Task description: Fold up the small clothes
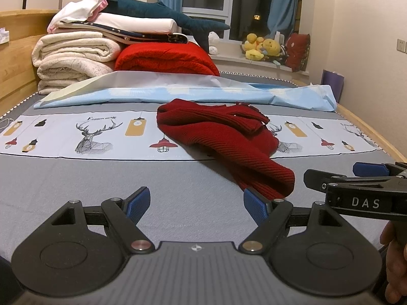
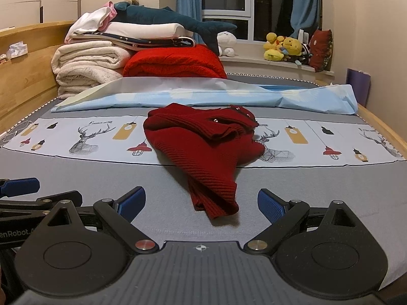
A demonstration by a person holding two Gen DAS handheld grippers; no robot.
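Observation:
A small dark red knitted sweater (image 1: 223, 137) lies crumpled on the grey bed sheet (image 1: 101, 178), one sleeve stretching toward me. In the right wrist view the same sweater (image 2: 203, 147) lies straight ahead, its sleeve end between the fingers' line. My left gripper (image 1: 195, 206) is open, low over the sheet, with the sleeve end just beyond its right finger. My right gripper (image 2: 201, 206) is open too, empty, with the sleeve cuff just in front of it. The right gripper (image 1: 356, 175) shows at the right edge of the left view, the left gripper (image 2: 20, 188) at the left edge of the right view.
A light blue folded sheet (image 1: 178, 92) lies across the bed behind the sweater. Stacked blankets (image 1: 76, 58), a red blanket (image 1: 168, 58) and a plush shark (image 1: 162, 12) pile at the back left. Plush toys (image 1: 262, 47) sit on the window sill. Wooden bed frame (image 1: 15, 76) runs along the left.

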